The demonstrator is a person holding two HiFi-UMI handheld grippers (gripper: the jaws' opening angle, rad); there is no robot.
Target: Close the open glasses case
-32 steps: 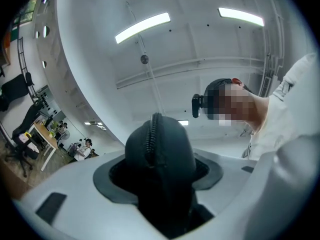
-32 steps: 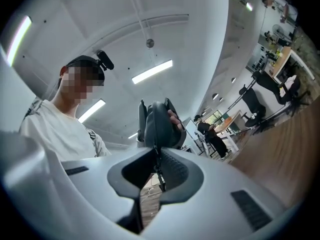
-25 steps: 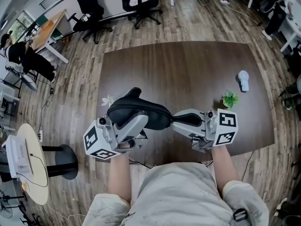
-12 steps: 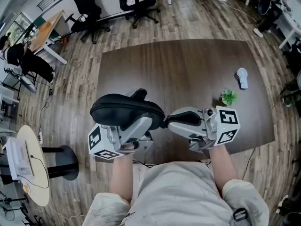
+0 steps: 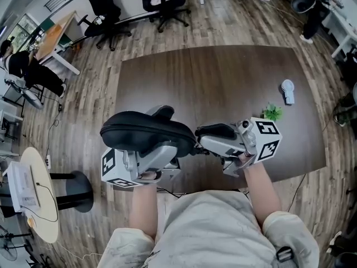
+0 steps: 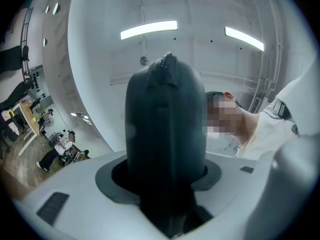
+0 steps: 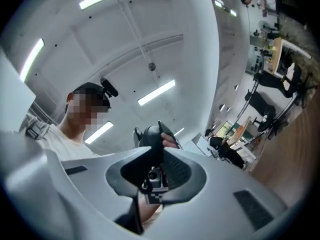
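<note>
The left gripper (image 5: 167,147) clenches its fingers on the black glasses case (image 5: 142,130), halves together and contents hidden, above the counter's (image 5: 223,77) 7 o'clock edge, while the right gripper's (image 5: 197,139) fingers are opening around its 3 o'clock tip.

This is an open-plan office. The dark brown table (image 5: 223,77) stands on a wood-plank floor (image 5: 95,110). Beyond its far edge are black swivel chairs (image 5: 106,7) on castors. Off its left side are a work desk (image 5: 58,35), a seated person (image 5: 30,68) and a round white table (image 5: 33,205). Long strip lights (image 6: 148,29) run across the white ceiling (image 6: 100,74) above.
</note>
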